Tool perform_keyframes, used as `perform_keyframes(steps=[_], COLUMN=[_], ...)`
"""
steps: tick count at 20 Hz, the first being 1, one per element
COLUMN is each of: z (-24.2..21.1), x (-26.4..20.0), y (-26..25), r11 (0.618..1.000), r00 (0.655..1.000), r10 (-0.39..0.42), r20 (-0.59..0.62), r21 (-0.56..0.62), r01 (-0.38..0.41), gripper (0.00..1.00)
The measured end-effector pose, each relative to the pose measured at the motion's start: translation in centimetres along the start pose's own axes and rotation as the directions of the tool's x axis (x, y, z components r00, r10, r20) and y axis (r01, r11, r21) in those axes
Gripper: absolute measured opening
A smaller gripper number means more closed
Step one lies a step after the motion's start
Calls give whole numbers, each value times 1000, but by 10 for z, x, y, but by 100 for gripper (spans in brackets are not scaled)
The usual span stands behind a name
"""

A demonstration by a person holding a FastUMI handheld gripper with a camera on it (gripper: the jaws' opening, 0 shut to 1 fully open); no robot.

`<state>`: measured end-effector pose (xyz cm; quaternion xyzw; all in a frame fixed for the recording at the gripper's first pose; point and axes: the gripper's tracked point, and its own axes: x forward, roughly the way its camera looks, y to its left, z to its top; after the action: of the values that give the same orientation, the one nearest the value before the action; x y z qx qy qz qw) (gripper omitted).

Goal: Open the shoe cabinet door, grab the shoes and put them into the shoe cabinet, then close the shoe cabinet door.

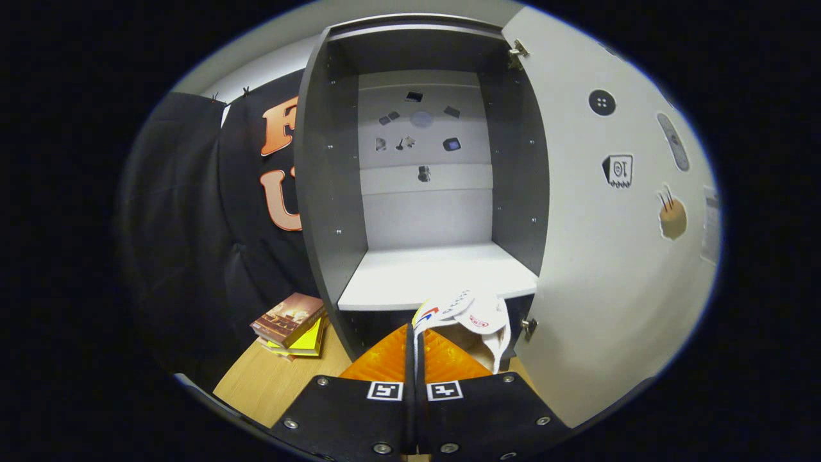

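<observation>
Orange-fingered, the gripper is pinched nearly closed on a thin white edge of the shoe, both fingers pressing it, and the shoe hangs just ahead of the fingertips in front of the cabinet's lower front edge. On the left, near the wooden table's far edge, lies a small stack of books, a brown cover on top and a yellow one beneath, just beside the cabinet's left wall; any title is too small to read. Next comes the shoe cabinet, dark grey outside, its white shelf bare of shoes, with small dark stickers on the pale back panel. The shoe is white with red, blue and yellow marks and a red logo whose lettering is too small to read. At the right, the cabinet door stands swung wide open, its pale inner face carrying several picture stickers.
</observation>
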<state>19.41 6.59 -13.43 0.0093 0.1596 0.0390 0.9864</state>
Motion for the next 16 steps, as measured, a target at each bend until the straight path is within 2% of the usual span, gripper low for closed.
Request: perform_keyframes(steps=[9,16], z=[59,65], x=[92,173], y=[-6,-8], r11=[999,997], r00=[998,999], r10=[10,20], r20=[58,29], r21=[-40,-81], r01=[-8,-17], gripper=[0,0])
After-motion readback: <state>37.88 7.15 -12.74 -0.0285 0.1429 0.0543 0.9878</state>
